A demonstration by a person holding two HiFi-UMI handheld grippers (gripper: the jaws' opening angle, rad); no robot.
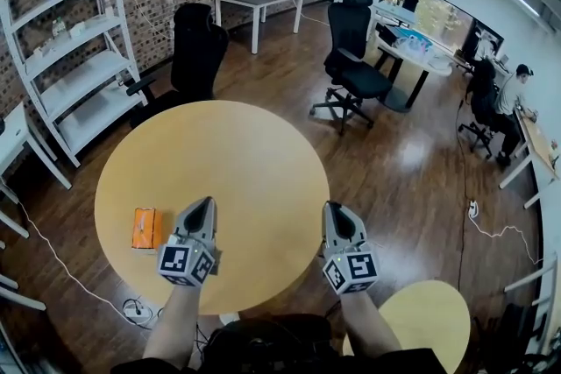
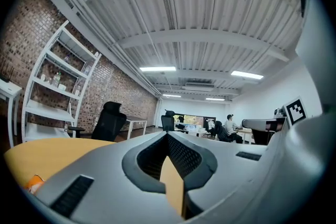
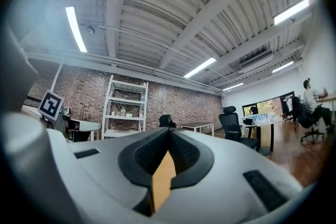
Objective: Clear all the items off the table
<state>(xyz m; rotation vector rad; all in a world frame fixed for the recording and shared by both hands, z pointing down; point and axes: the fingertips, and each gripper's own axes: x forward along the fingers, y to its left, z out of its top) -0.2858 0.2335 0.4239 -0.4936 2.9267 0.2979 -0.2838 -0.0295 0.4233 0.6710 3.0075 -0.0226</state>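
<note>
My left gripper (image 1: 204, 202) and right gripper (image 1: 333, 207) both have their jaws pressed together with nothing between them. I hold them side by side over the near edge of the round table (image 1: 237, 144), which I judge to be a ready stance before a reach. The only item on it is an orange packet (image 1: 145, 229), lying flat near the left rim beside the left gripper, so that side seems best placed to take it.
</note>
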